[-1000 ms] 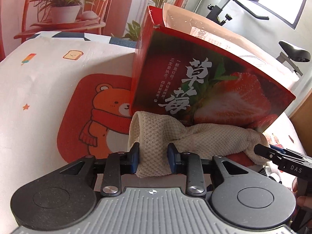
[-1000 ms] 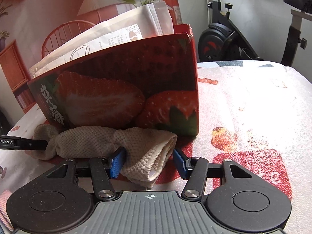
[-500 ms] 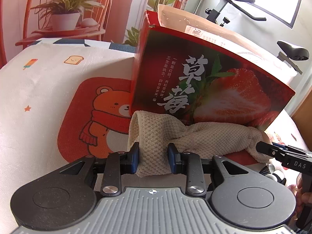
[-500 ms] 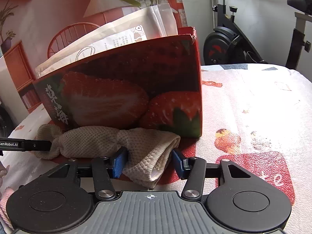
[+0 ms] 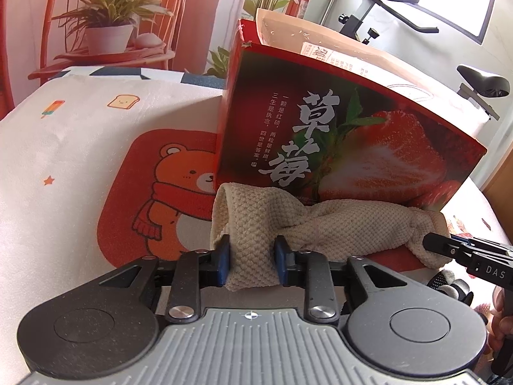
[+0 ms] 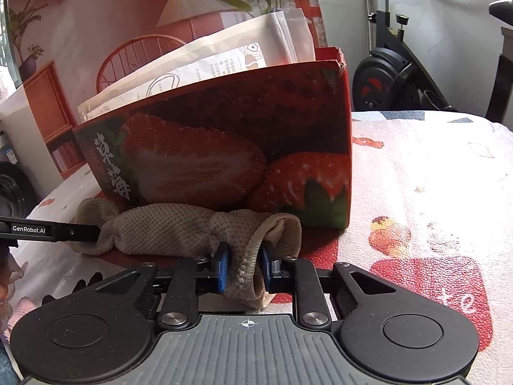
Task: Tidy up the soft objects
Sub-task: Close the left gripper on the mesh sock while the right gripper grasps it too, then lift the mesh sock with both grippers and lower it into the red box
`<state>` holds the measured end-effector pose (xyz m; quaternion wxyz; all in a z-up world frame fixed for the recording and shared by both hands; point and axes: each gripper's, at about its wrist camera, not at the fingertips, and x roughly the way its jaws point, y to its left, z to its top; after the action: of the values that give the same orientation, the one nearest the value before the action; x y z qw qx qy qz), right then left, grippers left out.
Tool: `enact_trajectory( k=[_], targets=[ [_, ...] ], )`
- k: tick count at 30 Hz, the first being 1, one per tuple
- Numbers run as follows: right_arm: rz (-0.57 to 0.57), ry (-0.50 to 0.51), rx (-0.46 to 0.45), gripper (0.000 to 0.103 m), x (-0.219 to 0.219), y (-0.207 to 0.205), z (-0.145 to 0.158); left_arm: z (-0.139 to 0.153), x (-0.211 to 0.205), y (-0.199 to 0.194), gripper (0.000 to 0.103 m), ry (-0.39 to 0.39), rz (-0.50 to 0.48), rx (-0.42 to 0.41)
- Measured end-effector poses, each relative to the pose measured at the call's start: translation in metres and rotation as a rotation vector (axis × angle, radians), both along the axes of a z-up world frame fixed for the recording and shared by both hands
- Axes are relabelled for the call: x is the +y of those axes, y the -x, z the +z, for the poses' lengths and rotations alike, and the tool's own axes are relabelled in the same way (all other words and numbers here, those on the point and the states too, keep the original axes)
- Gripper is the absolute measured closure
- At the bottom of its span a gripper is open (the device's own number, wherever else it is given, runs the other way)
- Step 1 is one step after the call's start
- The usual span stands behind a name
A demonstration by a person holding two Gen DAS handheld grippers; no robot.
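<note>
On the printed table (image 5: 80, 147) cover before the strawberry box (image 5: 336, 147), we close each hand-held gripper, left (image 5: 251, 261) and right (image 6: 242, 266), on one end of the beige cloth (image 5: 336, 227); folding it is not yet done.

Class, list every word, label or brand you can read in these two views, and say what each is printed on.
"草莓": large white characters on the red strawberry-print cardboard box.
"GenRobot.AI": on the left gripper's black finger.
"DAS": on the right gripper's black finger.
Small white columns on the box, and print on the white paper bags inside it: too small to read.
</note>
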<state>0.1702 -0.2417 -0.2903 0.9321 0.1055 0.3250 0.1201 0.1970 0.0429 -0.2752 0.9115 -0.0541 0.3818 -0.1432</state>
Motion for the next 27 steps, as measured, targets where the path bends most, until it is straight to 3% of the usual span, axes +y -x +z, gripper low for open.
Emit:
enact_trajectory(
  k=[1, 4, 7, 18, 27],
  targets=[
    [0.002, 0.0, 0.0, 0.087, 0.0, 0.0, 0.001, 0.002, -0.001, 0.0, 0.09, -0.003, -0.012, 0.005],
    [0.018, 0.017, -0.005, 0.089, 0.003, 0.004, 0.007, 0.011, -0.002, 0.006, 0.095, -0.039, -0.031, -0.015],
    [0.053, 0.046, -0.043, 0.089, 0.01, 0.011, 0.019, 0.02, 0.004, 0.014, 0.095, -0.024, -0.021, -0.037],
    [0.043, -0.006, -0.173, 0.089, 0.009, 0.037, 0.073, 0.07, 0.012, 0.053, 0.095, 0.023, -0.023, -0.195],
    [-0.01, -0.026, -0.271, 0.089, -0.002, 0.022, 0.151, 0.144, -0.003, 0.041, 0.095, 0.024, -0.078, -0.384]
  ],
)
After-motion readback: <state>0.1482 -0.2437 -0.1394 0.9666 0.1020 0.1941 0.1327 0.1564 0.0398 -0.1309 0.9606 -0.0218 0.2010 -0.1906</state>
